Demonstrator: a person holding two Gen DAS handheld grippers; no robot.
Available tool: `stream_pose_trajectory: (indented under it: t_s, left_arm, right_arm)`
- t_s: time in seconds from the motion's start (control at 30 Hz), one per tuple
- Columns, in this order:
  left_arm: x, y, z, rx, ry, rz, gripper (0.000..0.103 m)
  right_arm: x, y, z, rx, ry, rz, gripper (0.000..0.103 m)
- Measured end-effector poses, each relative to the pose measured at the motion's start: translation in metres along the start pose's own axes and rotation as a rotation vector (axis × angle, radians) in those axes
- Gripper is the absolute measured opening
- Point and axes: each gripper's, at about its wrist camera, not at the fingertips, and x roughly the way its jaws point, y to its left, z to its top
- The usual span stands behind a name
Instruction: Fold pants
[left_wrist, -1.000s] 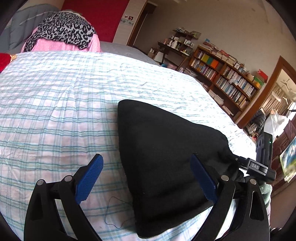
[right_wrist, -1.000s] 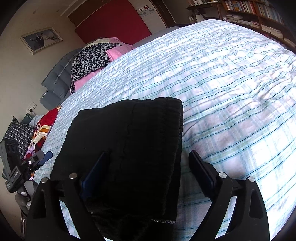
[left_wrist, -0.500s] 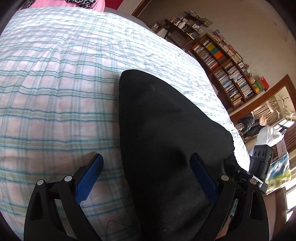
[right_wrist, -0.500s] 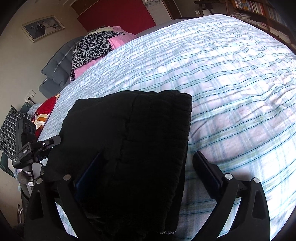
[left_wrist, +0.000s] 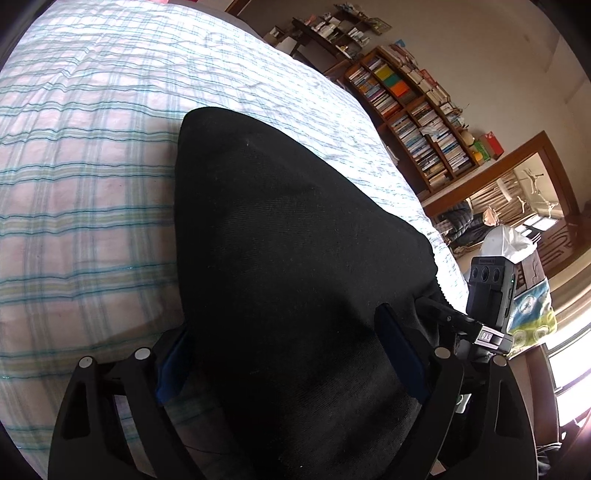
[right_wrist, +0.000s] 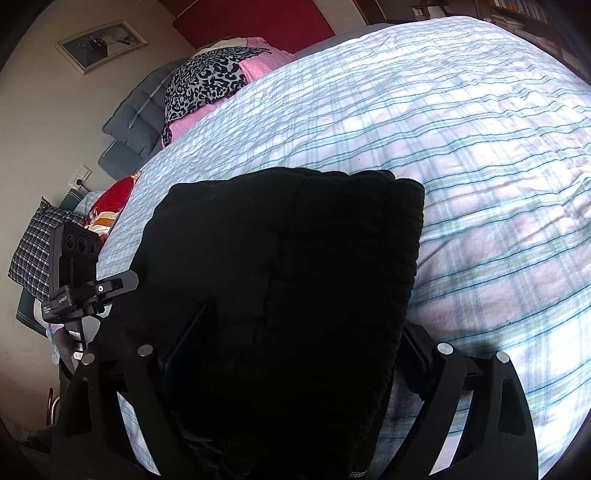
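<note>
The black pants (left_wrist: 295, 236) lie folded into a thick stack near the edge of the plaid bedspread (left_wrist: 81, 155). My left gripper (left_wrist: 288, 358) is open and straddles the near end of the stack, its blue pads on either side of the cloth. In the right wrist view the same pants (right_wrist: 288, 258) fill the lower middle. My right gripper (right_wrist: 291, 354) is open too and straddles the stack's other side. Both sets of fingertips are partly hidden by the black fabric. Each gripper shows in the other's view: the right (left_wrist: 491, 295), the left (right_wrist: 74, 266).
The bed (right_wrist: 461, 147) stretches away behind the pants. Leopard-print and pink bedding (right_wrist: 214, 77) and grey pillows (right_wrist: 136, 118) lie at its head. Red fabric (right_wrist: 114, 192) lies at the bed's side. A bookcase (left_wrist: 417, 118) and a doorway (left_wrist: 517, 206) stand beyond the far side.
Both grippers have moved forward and down over the pants, so the stack now sits between each pair of open fingers. The pants have stayed in place.
</note>
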Motion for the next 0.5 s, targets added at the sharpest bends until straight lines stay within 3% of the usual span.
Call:
stream_pose_trajectory:
  t_s: [0.27, 0.5]
  left_arm:
    - [-0.006, -0.003, -0.004, 0.041, -0.015, -0.007, 0.041]
    - [-0.022, -0.016, -0.002, 0.081, -0.072, -0.007, 0.031]
  right_arm:
    - [-0.005, 0.005, -0.002, -0.024, -0.023, 0.032, 0.053]
    - [-0.024, 0.014, 0.004, -0.032, -0.097, 0.059, 0.043]
